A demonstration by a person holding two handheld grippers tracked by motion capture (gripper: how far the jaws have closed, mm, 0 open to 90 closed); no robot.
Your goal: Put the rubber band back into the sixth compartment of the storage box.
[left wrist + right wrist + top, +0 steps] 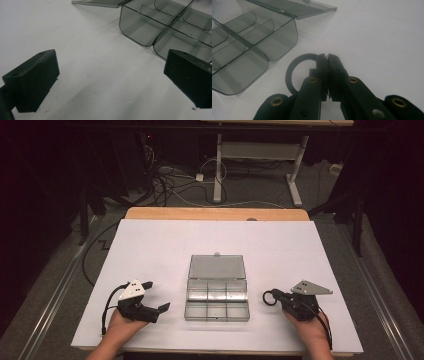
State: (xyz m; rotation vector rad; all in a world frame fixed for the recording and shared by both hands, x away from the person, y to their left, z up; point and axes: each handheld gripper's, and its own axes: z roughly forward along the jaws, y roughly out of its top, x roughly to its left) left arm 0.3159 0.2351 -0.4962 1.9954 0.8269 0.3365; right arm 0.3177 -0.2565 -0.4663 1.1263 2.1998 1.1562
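Jaws of right tool (327, 58) pressed tight together, clamped on black ring (291, 72). Ring held upright at jaw tips, its loop sticking out to the left of them in the right gripper view, lower edge at or just above the counter (382, 37); cannot tell whether touching. Box (249, 45) open just beyond the ring, lid laid flat behind, compartments bare.

Left tool (110, 75) spread wide, nothing between the jaws but bare counter. Corner of box close ahead of its right jaw, apart from it. Seen from above: left tool (152, 296) left of box (217, 292), right tool (274, 296) with ring (269, 297) right of it, near the box's side.
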